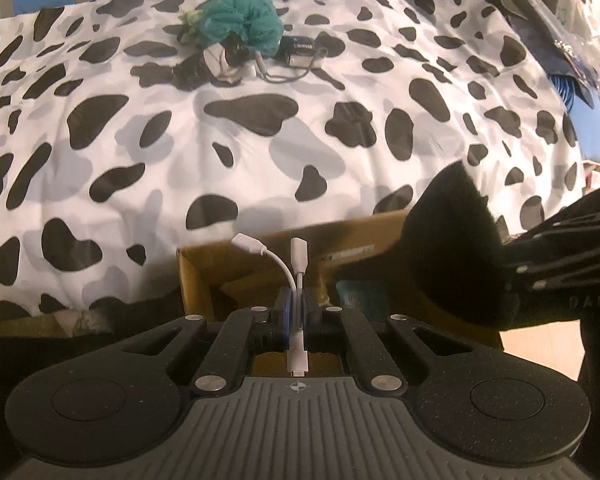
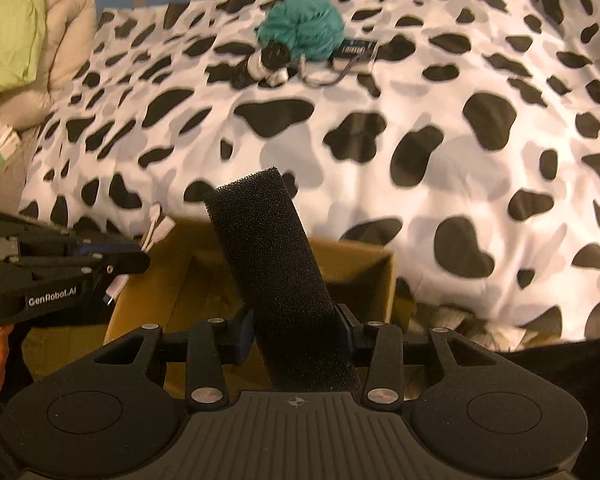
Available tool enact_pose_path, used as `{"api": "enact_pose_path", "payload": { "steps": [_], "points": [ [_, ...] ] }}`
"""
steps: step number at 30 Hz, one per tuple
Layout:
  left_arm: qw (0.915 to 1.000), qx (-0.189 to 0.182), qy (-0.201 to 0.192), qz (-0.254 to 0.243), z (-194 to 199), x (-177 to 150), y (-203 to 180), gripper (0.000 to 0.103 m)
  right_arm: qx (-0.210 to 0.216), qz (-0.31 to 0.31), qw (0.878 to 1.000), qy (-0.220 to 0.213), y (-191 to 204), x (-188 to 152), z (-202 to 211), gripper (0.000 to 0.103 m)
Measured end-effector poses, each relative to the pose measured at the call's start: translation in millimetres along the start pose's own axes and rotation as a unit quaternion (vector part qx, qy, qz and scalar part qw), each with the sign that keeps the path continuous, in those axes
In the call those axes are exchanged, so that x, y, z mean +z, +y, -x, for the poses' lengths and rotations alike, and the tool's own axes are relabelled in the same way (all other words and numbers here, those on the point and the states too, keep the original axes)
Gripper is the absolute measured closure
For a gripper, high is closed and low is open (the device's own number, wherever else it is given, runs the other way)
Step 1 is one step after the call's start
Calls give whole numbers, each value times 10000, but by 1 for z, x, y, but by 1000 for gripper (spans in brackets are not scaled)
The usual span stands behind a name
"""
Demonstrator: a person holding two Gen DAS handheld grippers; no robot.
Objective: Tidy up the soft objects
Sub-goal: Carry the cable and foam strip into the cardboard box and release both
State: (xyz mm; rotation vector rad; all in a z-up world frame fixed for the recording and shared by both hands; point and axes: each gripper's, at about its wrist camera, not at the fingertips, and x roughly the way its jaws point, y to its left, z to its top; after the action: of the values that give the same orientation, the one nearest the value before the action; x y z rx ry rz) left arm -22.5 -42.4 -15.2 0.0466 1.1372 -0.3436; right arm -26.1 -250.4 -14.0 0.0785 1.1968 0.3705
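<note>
Left gripper is pinched tight on a white cable, hanging right over the near-left edge of the cardboard box. Right gripper is clamped on the black foam block, tilted over the box opening. Beyond the box rim there's lots of bare cow-print bedspread; teal pouf sits at the far edge

Right claw grips black foam block above cardboard box.

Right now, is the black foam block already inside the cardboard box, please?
Not yet: the black foam block is clamped in the right gripper above the open cardboard box.
</note>
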Motion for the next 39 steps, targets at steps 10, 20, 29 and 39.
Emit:
{"api": "enact_pose_path", "payload": {
  "steps": [10,20,29,39],
  "points": [
    [9999,30,155,5,-4,-2,0,97,69,-250,9977,629,2,-9,-21,59],
    [9999,46,151,35,-5,-2,1,96,-36,-346,9969,712,-3,-8,-25,58],
    [9988,229,389,174,-14,0,7,54,-198,-361,9981,455,-3,-4,-20,5],
    [9979,343,468,279,-16,0,10,54,-320,-364,9977,478,-3,-4,-22,0]
  ]
}}
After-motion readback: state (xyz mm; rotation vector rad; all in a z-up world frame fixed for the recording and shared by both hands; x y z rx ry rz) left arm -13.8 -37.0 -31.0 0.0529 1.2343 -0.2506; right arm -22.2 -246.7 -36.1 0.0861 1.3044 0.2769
